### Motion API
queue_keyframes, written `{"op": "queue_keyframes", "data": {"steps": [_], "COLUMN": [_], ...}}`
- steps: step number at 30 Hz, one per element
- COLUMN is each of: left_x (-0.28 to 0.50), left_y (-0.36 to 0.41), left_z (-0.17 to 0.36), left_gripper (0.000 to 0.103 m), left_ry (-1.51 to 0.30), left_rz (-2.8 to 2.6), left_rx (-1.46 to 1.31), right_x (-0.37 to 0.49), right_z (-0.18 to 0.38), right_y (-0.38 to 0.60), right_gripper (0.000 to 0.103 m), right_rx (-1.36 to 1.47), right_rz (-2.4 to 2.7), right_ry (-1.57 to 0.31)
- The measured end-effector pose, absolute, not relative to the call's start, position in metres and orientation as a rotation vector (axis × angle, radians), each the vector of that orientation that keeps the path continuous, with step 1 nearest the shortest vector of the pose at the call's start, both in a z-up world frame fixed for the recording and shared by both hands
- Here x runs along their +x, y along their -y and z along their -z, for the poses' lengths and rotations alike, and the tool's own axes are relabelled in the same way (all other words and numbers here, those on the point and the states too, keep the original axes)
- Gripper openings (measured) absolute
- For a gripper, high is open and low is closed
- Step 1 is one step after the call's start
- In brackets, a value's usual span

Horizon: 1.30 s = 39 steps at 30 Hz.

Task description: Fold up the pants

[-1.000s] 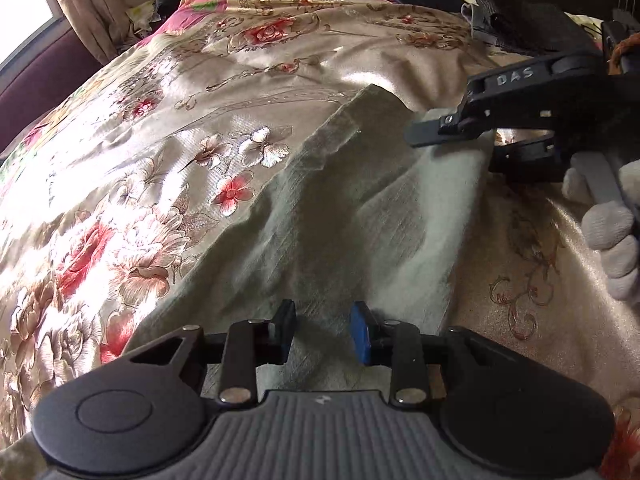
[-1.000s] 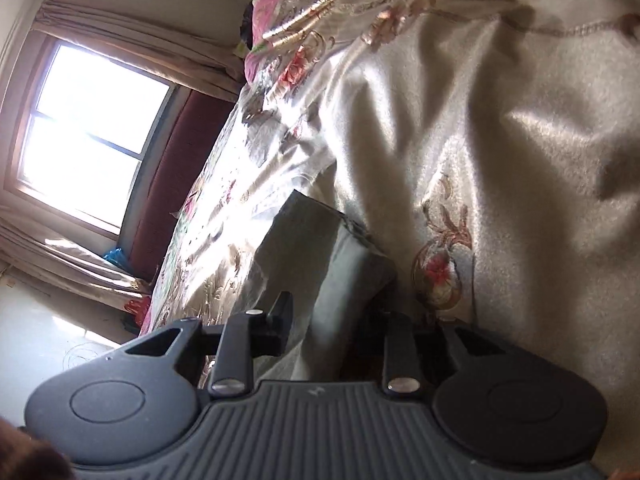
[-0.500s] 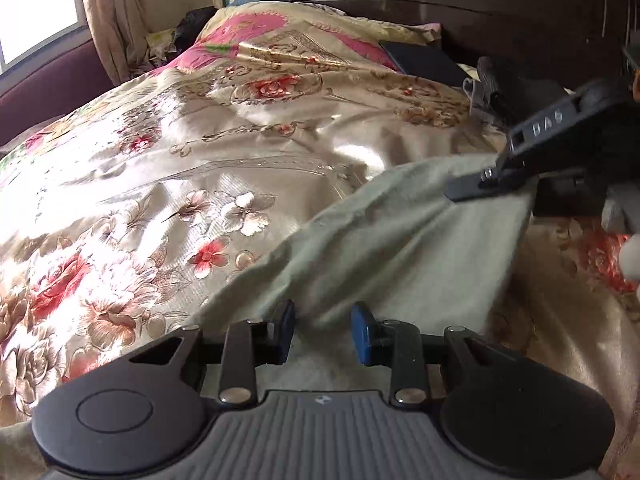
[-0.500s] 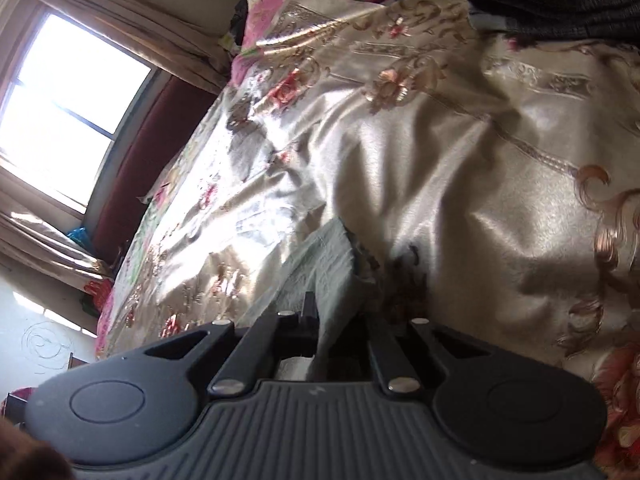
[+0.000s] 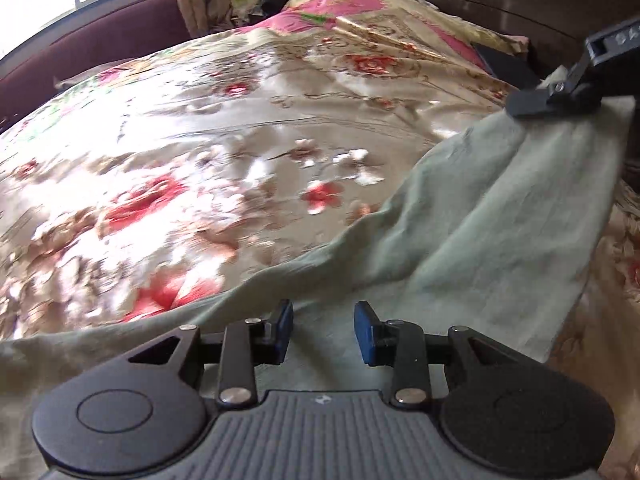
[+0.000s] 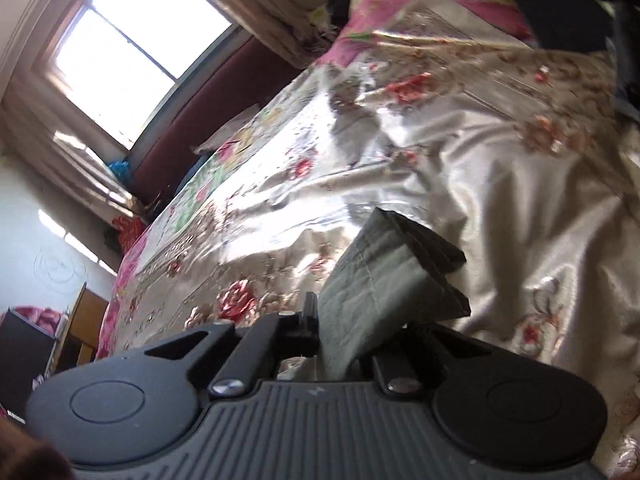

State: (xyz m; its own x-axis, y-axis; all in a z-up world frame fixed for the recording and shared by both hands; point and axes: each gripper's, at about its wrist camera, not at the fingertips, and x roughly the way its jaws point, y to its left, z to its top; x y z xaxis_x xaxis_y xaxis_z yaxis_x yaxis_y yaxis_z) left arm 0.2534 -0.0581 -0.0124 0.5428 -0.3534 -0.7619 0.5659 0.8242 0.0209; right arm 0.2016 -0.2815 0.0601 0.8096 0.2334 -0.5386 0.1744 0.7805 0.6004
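Observation:
Grey-green pants lie spread across a floral bedspread. My left gripper is open, its blue pads just above the near part of the fabric, holding nothing. My right gripper is shut on a folded end of the pants and holds it lifted above the bed. In the left wrist view the right gripper shows at the far right, pinching the far end of the pants, which rises from the bed up to it.
A window with curtains and a dark red headboard-like panel lie at the far left. A dark flat object lies at the back right of the bed. Pink bedding is piled at the far end.
The right gripper has closed on the pants end and lifted it up and away, pulling the fabric taut. The left gripper stayed open over the near fabric as the view tilted up.

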Motion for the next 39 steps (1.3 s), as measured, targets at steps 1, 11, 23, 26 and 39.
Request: {"op": "queue_keyframes", "data": {"steps": [1, 11, 23, 26, 39], "left_x": [0.253, 0.244, 0.187, 0.178, 0.15], "left_y": [0.041, -0.153, -0.321, -0.343, -0.374], "left_z": [0.01, -0.001, 0.004, 0.009, 0.001], "left_gripper": [0.048, 0.048, 0.049, 0.051, 0.052], "left_ry": [-0.832, -0.86, -0.886, -0.893, -0.904], "left_rz": [0.517, 0.192, -0.019, -0.045, -0.036], "left_rx": [0.278, 0.149, 0.008, -0.039, -0.136], "right_x": [0.209, 0.273, 0.254, 0.246, 0.215], "right_z": [-0.069, -0.052, -0.023, -0.007, -0.004], "right_y": [0.261, -0.001, -0.252, -0.286, -0.268], "right_gripper": [0.005, 0.004, 0.005, 0.005, 0.018], "right_rx": [0.649, 0.375, 0.035, -0.068, -0.188], "right_rz": [-0.075, -0.549, -0.848, -0.887, -0.962], "right_ry": [-0.645, -0.77, -0.776, -0.773, -0.868]}}
